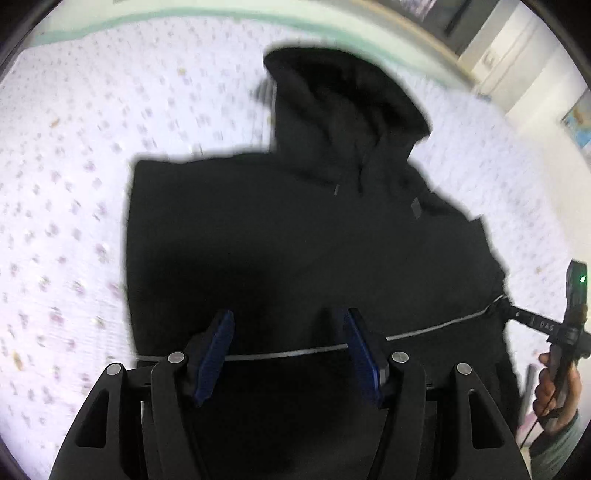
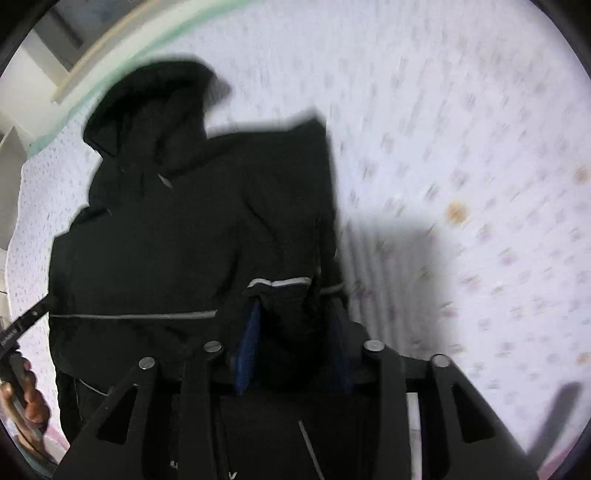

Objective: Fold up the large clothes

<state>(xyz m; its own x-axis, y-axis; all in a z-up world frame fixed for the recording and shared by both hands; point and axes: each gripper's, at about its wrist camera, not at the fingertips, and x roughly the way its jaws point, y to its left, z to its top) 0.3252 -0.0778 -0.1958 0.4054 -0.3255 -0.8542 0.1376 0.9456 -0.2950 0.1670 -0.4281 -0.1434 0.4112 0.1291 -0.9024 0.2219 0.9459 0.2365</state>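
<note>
A black hooded jacket (image 1: 295,229) lies on a white bedsheet with a small flower print (image 1: 74,184), hood (image 1: 340,99) toward the far side, sleeves folded in. A thin grey reflective stripe (image 1: 295,354) crosses its lower part. My left gripper (image 1: 288,347) is open just above the jacket's lower part, holding nothing. My right gripper (image 2: 293,317) is shut on a bunch of the jacket's fabric (image 2: 288,295) at its right lower edge, where the stripe is lifted; the right gripper also shows in the left wrist view (image 1: 506,308) at the jacket's edge. The jacket fills the right wrist view (image 2: 184,240).
The bed's far edge has a pale green border (image 1: 221,18). Beyond it stand a wooden frame and white furniture (image 1: 487,55). Bare sheet (image 2: 480,184) extends to the right of the jacket. The person's hands show at both view edges (image 1: 554,391).
</note>
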